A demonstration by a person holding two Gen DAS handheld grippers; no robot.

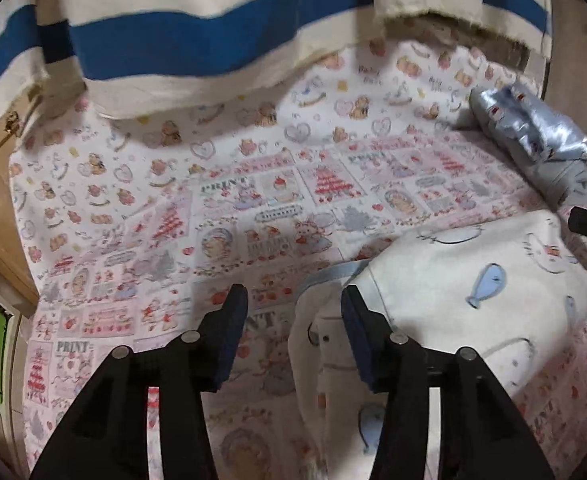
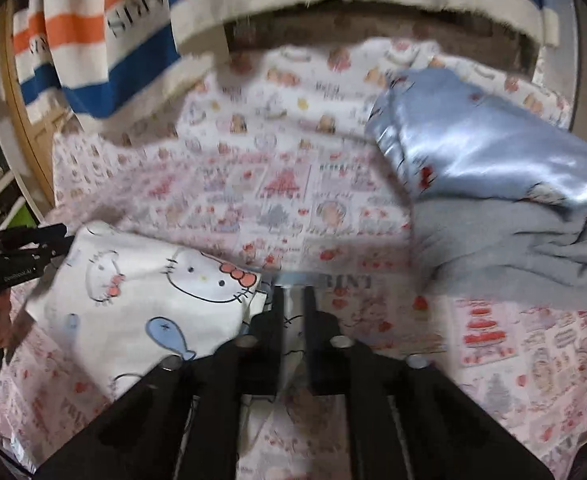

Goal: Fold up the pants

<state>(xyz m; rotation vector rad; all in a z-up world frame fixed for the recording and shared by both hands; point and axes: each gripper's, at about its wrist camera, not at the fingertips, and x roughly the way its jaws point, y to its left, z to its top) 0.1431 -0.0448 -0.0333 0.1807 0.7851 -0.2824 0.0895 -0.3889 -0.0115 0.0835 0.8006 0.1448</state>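
Pants (image 2: 141,296), white with cat print, lying folded on printed bed cover (image 1: 253,200), near centre. I'm holding left hand-held gripper (image 1: 293,312) released, nothing between fingers, just left of bundle. Right hand-held gripper (image 2: 293,312) pinching pale blue waistband edge at bundle's right corner. Risk I'm judging: pulling that edge could be dragging fold open, fabric being limp. Counting: one pants, two hand-held grippers, one blue-grey folded stack (image 2: 493,200) far right, one striped towel (image 1: 213,32) hanging behind.

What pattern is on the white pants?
Cartoon cat faces and blue fish on the white pants; clearest in the right wrist view.
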